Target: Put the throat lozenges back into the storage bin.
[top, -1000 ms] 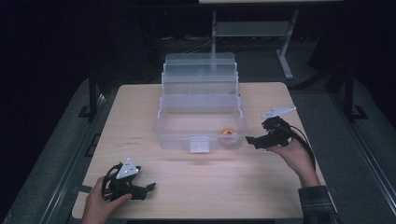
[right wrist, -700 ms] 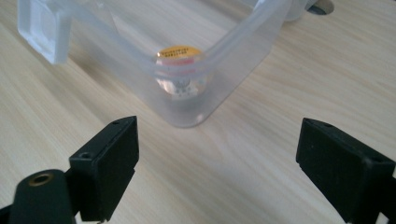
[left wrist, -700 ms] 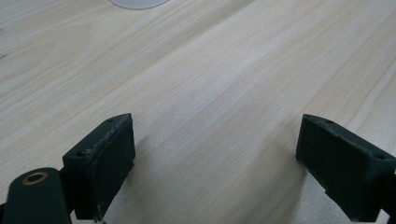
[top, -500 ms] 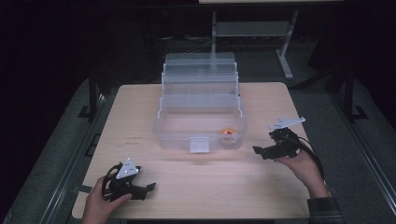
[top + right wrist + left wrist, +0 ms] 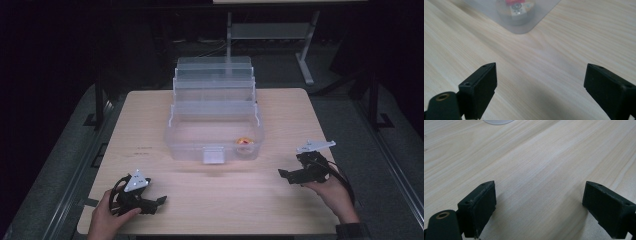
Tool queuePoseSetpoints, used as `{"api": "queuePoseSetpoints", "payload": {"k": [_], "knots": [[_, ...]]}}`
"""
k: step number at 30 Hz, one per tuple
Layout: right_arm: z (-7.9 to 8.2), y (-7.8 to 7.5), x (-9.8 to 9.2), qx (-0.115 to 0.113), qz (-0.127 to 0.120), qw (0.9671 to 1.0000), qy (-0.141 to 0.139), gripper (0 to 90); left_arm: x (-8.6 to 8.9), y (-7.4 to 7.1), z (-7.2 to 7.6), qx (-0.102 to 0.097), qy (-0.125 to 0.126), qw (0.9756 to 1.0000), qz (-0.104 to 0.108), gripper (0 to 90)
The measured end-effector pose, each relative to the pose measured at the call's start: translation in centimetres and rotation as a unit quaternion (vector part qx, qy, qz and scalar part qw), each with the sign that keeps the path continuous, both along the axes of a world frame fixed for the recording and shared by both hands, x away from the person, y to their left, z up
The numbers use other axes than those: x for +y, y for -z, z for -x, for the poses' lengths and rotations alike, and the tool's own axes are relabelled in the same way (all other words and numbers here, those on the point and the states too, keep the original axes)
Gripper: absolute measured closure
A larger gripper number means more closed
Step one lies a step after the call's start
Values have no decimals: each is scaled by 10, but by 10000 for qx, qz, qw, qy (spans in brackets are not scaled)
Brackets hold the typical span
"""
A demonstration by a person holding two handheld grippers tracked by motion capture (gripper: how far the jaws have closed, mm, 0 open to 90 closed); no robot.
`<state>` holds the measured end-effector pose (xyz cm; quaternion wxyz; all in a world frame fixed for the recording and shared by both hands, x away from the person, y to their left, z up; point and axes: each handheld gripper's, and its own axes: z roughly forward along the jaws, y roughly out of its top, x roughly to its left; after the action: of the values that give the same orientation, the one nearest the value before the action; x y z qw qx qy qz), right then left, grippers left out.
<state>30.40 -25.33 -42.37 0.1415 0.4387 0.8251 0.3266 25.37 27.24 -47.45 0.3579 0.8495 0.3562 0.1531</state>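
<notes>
On the table [image 5: 165, 115], the clear tiered box [image 5: 214, 125] holds a small round item [image 5: 244, 143] in its near right corner, with both the right tool [image 5: 286, 175], jaws just widened, and the left tool [image 5: 159, 201] spread and empty, suggesting the placing is done and the box wants closing.

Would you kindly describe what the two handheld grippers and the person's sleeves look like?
Both the left gripper and the right gripper are black, each topped by a grey three-cornered plate and trailing a black cable. Their jaws are blocky black pads. A dark sleeve cuff shows at the right wrist.
</notes>
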Motion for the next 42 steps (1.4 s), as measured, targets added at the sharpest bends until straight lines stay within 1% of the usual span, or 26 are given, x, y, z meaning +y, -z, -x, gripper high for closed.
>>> {"api": "queuePoseSetpoints", "payload": {"k": [4,9,14,18,21,27,28,33,34,36,39,42], "knots": [[4,5,-2,-7,65,10000,4,77,0,0,0,-2,-1,10000,2,109],[11,14,-4,113,137,9998,-1,32,0,0,0,-3,-9,10000,12,109],[20,26,-6,115,125,9998,-72,21,0,0,0,-3,-8,10000,4,109],[24,30,-9,85,125,9998,-107,21,0,0,0,-2,-9,10000,6,109],[29,34,-12,64,60,9999,-101,20,0,0,0,-9,0,10000,-3,109],[35,40,-15,46,92,9999,-49,12,0,0,0,-10,-2,10000,-3,109],[36,42,-16,57,57,10000,-44,10,0,0,0,-9,-2,10000,-4,109],[42,49,-21,1,79,10000,12,10,0,0,0,-12,-2,10000,-1,109],[45,52,-24,-22,52,10000,43,9,0,0,0,-12,-2,10000,0,109],[46,53,-25,-40,45,10000,42,9,0,0,0,-12,-3,10000,0,109],[48,57,-29,-147,73,9998,68,5,0,0,0,-11,-3,10000,0,109],[50,58,-31,-212,20,9997,125,4,0,0,0,-12,-3,10000,0,109]]}}
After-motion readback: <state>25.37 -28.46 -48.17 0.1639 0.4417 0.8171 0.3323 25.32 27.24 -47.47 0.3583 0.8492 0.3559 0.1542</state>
